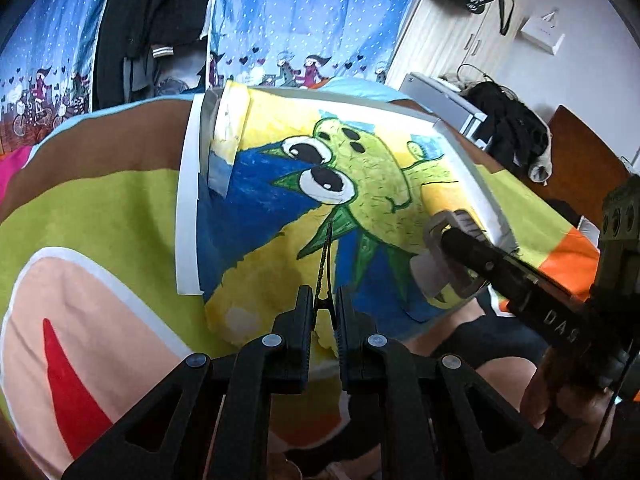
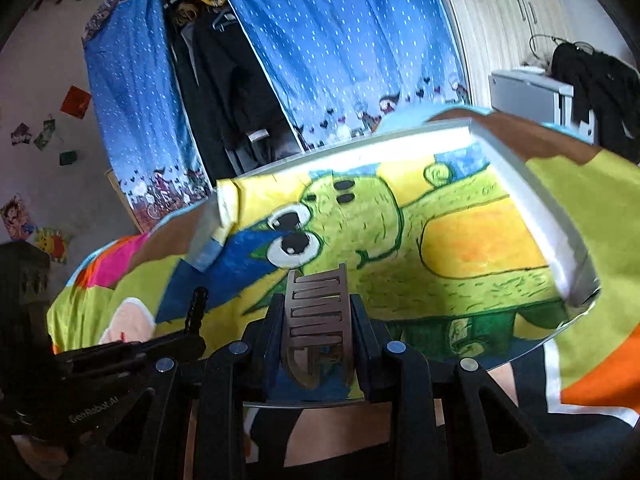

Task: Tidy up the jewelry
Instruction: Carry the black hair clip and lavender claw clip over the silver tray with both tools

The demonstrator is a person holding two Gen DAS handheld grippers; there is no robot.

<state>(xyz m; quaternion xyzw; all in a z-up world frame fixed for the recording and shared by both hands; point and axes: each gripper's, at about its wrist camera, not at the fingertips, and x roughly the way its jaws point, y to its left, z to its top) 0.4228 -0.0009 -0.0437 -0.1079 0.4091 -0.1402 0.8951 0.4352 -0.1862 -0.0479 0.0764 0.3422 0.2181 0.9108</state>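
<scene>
My left gripper is shut on a thin black serrated clip that sticks out forward over the painting. The same clip shows at the lower left of the right wrist view, poking out of the left gripper. My right gripper is shut on a wide silver slotted cuff bracelet, held upright between its fingers. From the left wrist view the cuff hangs at the right, above the painting's near corner, with the right gripper clamped on it.
A painted picture of a green cartoon creature in a white frame lies on a colourful bedspread. Blue dotted curtains and dark hanging clothes stand behind. A person's bare legs show below the grippers.
</scene>
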